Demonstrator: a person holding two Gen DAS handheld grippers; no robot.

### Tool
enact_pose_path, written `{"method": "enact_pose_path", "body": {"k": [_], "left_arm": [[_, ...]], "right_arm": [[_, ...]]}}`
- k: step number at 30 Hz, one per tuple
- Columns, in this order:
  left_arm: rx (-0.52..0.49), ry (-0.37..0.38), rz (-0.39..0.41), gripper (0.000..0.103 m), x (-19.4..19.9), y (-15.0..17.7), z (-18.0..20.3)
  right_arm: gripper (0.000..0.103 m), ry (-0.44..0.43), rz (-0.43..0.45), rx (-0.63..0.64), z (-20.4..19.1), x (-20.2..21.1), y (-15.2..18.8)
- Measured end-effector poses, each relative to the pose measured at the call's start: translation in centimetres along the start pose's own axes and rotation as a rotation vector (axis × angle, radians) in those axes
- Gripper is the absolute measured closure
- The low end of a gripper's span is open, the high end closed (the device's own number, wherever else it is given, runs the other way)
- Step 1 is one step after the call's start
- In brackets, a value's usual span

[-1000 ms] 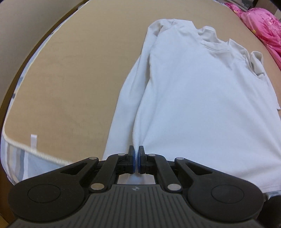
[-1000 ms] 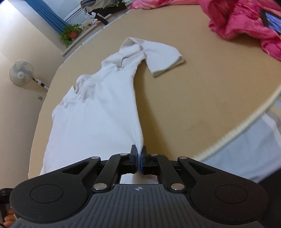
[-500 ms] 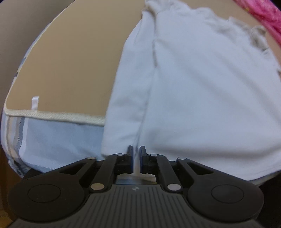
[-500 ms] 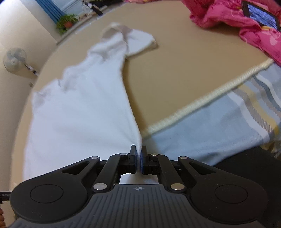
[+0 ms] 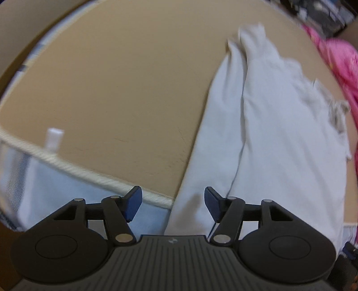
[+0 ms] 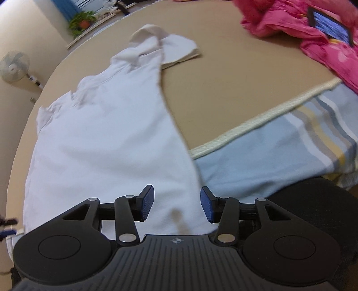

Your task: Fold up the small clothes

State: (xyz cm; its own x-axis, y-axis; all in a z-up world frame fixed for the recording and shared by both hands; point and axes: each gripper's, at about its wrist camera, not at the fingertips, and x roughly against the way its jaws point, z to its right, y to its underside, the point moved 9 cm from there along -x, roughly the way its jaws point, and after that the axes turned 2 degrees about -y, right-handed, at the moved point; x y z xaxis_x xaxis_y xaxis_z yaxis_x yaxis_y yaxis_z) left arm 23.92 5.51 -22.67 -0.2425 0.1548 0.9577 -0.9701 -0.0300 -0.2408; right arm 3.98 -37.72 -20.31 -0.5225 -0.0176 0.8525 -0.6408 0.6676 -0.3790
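A white long-sleeved shirt (image 5: 279,138) lies flat on the tan mat (image 5: 111,89), its hem hanging over the mat's front edge. In the left wrist view my left gripper (image 5: 173,204) hovers over the shirt's left hem corner; its jaws are opening, and the cloth lies below them, untouched by the pads. In the right wrist view the same shirt (image 6: 100,134) spreads away from me with one sleeve folded back at the far end. My right gripper (image 6: 176,204) is over the right hem corner, jaws opening too, with the cloth loose beneath.
A corded cream edge (image 6: 257,125) borders the mat, with a striped light-blue sheet (image 6: 279,152) below it. Pink bedding (image 6: 313,33) with a dark tablet (image 6: 329,29) lies at the right. A standing fan (image 6: 14,66) and a potted plant (image 6: 81,20) are beyond the bed.
Both grippers were shut on the shirt's hem corners and have let go, jaws now spread. The left gripper has shifted left and down, so the shirt sits further right in its view.
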Motion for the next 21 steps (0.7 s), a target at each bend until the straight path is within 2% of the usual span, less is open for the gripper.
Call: {"method": "enact_pose_path", "body": {"k": [2, 3, 4, 6, 8, 10, 12, 14, 16, 19, 21], "left_arm": [[-0.032, 0.000, -0.044, 0.032, -1.5, -0.2, 1.0], [-0.045, -0.011, -0.042, 0.031, -1.8, -0.4, 1.3], [-0.061, -0.021, -0.030, 0.050, -1.6, -0.6, 1.8], [-0.100, 0.013, -0.029, 0.098, -0.8, -0.6, 3.2], [-0.112, 0.015, -0.003, 0.099, 0.8, -1.1, 3.9], [-0.123, 0.004, 0.089, 0.099, 3.6, -2.7, 3.5], [-0.107, -0.031, 0.164, 0.099, 6.8, -5.5, 1.4], [-0.081, -0.120, 0.246, 0.099, 10.0, -9.2, -2.0], [-0.043, -0.240, 0.301, 0.099, 12.7, -13.3, -6.4], [0.012, -0.397, 0.321, 0.099, 15.3, -19.0, -12.3], [0.022, -0.449, 0.307, 0.099, 16.1, -21.7, -14.6]], "right_arm": [[0.055, -0.003, -0.014, 0.020, -1.1, -0.3, 0.1], [0.055, -0.002, -0.019, 0.031, -1.5, -0.4, 0.2], [0.055, 0.002, -0.024, 0.039, -1.8, -0.6, 0.4], [0.055, 0.013, -0.039, 0.057, -2.3, -0.9, 0.6], [0.055, 0.027, -0.050, 0.069, -2.5, -1.0, 0.8], [0.055, 0.038, -0.054, 0.075, -2.5, -1.0, 0.8], [0.055, 0.053, -0.054, 0.081, -2.6, -1.1, 0.6], [0.055, 0.057, -0.056, 0.091, -2.7, -1.1, 0.6], [0.055, 0.063, -0.058, 0.099, -3.0, -1.2, 0.5], [0.055, 0.066, -0.065, 0.110, -3.7, -1.5, 0.5], [0.055, 0.069, -0.073, 0.124, -4.2, -1.6, 0.7]]}}
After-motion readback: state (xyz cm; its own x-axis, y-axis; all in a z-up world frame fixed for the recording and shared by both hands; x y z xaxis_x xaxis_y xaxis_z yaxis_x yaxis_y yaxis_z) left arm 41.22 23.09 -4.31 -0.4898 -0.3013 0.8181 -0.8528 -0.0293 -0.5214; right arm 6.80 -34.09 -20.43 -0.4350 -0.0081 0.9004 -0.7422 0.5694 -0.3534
